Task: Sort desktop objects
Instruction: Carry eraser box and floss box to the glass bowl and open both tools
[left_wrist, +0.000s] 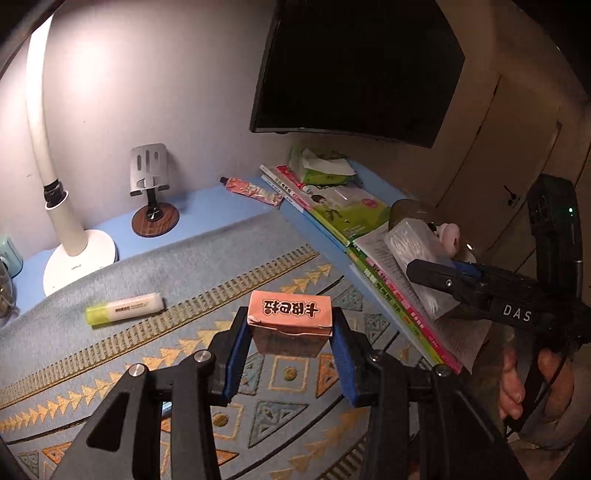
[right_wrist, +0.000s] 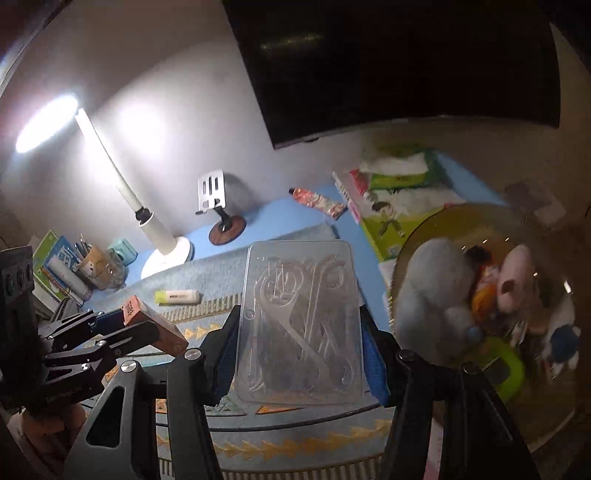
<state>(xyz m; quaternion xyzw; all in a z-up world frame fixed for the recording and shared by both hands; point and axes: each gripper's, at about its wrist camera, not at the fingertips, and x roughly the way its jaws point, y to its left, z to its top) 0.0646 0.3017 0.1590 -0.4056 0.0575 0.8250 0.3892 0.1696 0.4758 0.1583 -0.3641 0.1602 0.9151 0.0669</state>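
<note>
Beside right gripper (right_wrist: 301, 332), clear bowl (right_wrist: 487, 295), toys visible

Highlighter (left_wrist: 124, 308) lies on the mat (left_wrist: 207, 266) at left, lamp (left_wrist: 79, 254) and phone stand (left_wrist: 153, 192) behind it by the wall, tube (left_wrist: 255, 190) far centre, books (left_wrist: 343, 214) stacked along the right with tissue pack (left_wrist: 321, 166) on their far end, monitor (left_wrist: 354, 66) above.

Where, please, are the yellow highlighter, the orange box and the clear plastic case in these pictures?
yellow highlighter (left_wrist: 125, 308): left wrist view, middle of its barrel.
orange box (left_wrist: 290, 310): left wrist view, its printed top face.
clear plastic case (right_wrist: 301, 321): right wrist view, centre of its embossed lid.
</note>
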